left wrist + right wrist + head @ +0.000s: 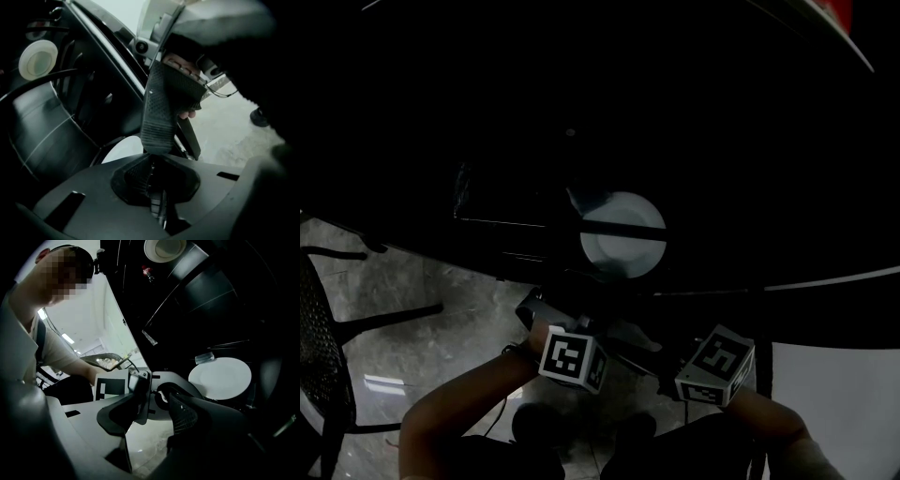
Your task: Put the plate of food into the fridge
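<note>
Left gripper (157,187): fingers pressed together, nothing between them, pointing down.
Right gripper (161,395): fingers apart, gap empty (floor (140,439) shows through), just beside the left gripper.
Plate (623,248): white, on the dark desk (741,187), just beyond both grippers, untouched.
Left forearm (459,403): enters the head view from the bottom, angled up-right.
Right forearm (783,431): enters from bottom right, angled up-left.
</note>
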